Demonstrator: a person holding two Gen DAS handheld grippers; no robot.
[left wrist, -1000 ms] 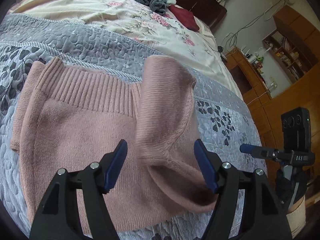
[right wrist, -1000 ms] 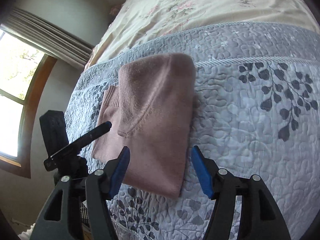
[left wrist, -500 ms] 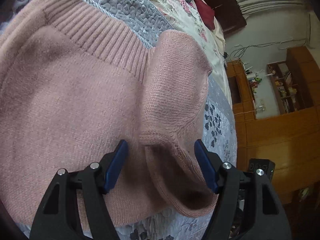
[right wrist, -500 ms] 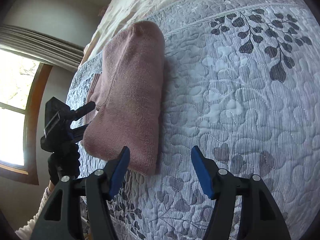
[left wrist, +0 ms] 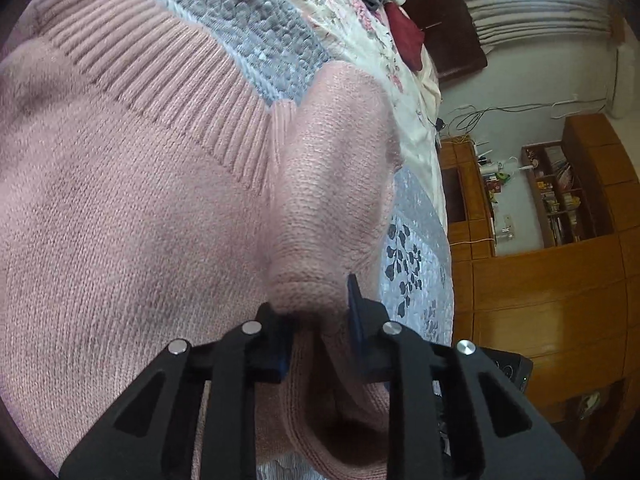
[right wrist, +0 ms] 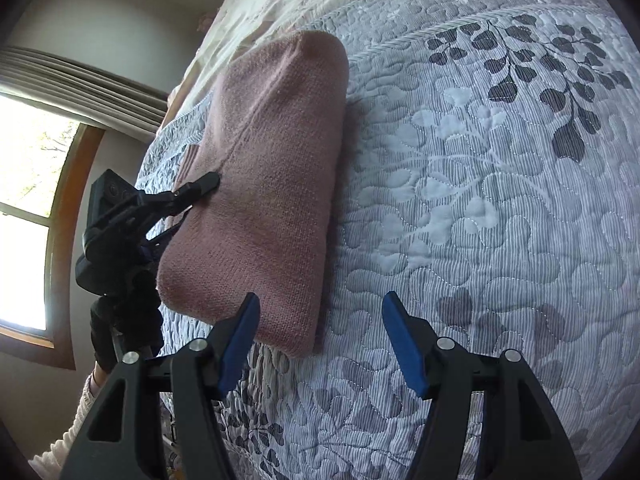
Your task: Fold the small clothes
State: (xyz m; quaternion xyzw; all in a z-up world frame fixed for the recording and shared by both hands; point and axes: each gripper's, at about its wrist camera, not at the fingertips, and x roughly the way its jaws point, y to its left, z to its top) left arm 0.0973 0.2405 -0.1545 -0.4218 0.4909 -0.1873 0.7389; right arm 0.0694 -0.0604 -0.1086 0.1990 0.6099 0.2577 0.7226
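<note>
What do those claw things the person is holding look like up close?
Each claw has black angular plastic arms with triangular cut-outs, silver rivets and two flat blue fingers. The left claw matches. Its holder wears a black glove and a pale knitted sleeve.

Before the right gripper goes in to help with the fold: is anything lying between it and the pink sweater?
Nothing visible does. The right gripper is open just short of the pink sweater, only bare quilt between them. The left gripper already pinches a fold on the far side.
</note>
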